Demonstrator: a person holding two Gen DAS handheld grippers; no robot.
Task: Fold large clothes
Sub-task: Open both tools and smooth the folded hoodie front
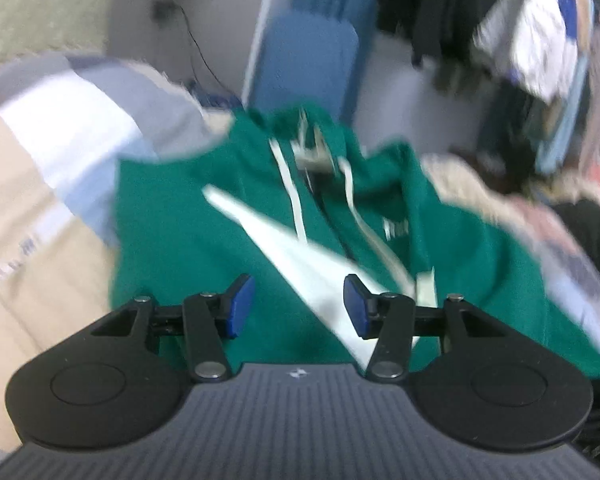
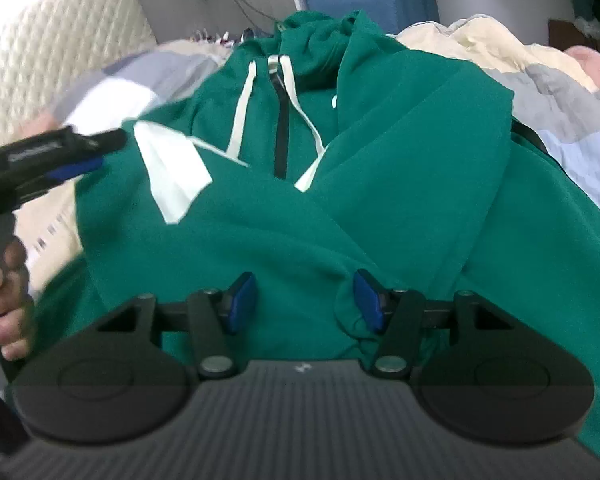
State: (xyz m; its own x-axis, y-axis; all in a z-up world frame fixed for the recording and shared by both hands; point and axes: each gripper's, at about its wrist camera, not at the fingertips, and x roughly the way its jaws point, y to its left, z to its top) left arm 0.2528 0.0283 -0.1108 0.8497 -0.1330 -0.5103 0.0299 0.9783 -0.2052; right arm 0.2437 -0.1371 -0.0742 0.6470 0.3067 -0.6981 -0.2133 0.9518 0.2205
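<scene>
A green hoodie (image 1: pixel 204 240) with white drawstrings and a white stripe lies on a bed, hood at the far end; it also shows in the right wrist view (image 2: pixel 380 184). Both sleeves lie folded across its front. My left gripper (image 1: pixel 299 306) is open and empty, just above the hoodie's lower part; it also shows at the left of the right wrist view (image 2: pixel 80 156). My right gripper (image 2: pixel 305 300) is open above the lower hem, with a fold of green cloth beside its right pad (image 2: pixel 367 304). The left wrist view is blurred.
The bed cover (image 1: pixel 40 208) has beige, white, grey and pale blue patches (image 2: pixel 572 108). A quilted headboard (image 2: pixel 52 36) stands at the left. A blue panel (image 1: pixel 308 64) and hanging clothes (image 1: pixel 540 40) are behind the bed. A hand (image 2: pixel 4 312) holds the left gripper's handle.
</scene>
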